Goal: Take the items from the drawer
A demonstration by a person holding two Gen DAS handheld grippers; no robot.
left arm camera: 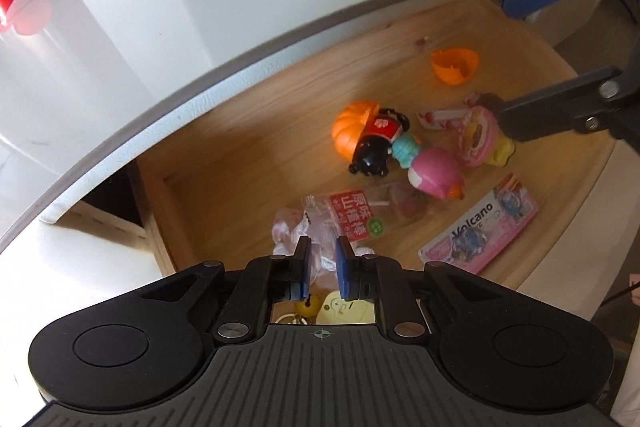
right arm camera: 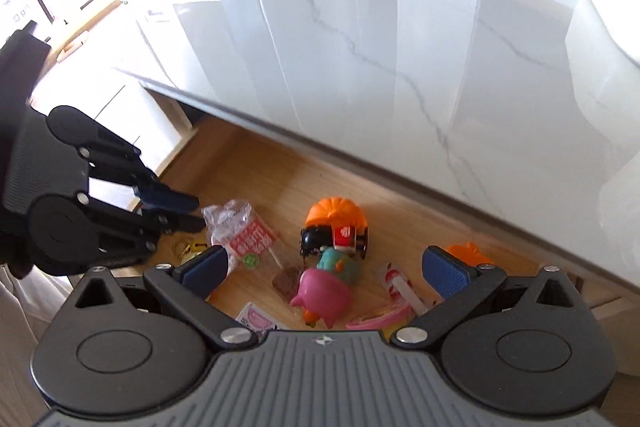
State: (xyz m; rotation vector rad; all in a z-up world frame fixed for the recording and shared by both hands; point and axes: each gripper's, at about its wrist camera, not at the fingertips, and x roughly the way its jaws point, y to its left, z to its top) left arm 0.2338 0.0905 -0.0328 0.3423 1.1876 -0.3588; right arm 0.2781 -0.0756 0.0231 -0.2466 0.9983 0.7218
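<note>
An open wooden drawer (left arm camera: 248, 147) under a white marble tabletop (right arm camera: 380, 47) holds small toys and snacks. My left gripper (left arm camera: 323, 251) hovers low over a clear snack wrapper with a red label (left arm camera: 352, 219); its jaws stand a narrow gap apart, with crinkled plastic showing between them. My right gripper (right arm camera: 326, 267) is wide open above a pink toy (right arm camera: 320, 297), a teal toy (right arm camera: 340, 263) and a black figure (right arm camera: 332, 237). An orange pumpkin (left arm camera: 352, 127) lies behind the figure. In the right wrist view the left gripper (right arm camera: 180, 211) is at the left.
A pink "Volcano" packet (left arm camera: 480, 231), a round pink toy (left arm camera: 476, 139), a striped candy wrapper (left arm camera: 440, 117) and an orange shell half (left arm camera: 454, 65) lie in the drawer. A yellow item (left arm camera: 344, 311) sits beneath my left gripper. The tabletop edge (left arm camera: 240, 59) overhangs the drawer's back.
</note>
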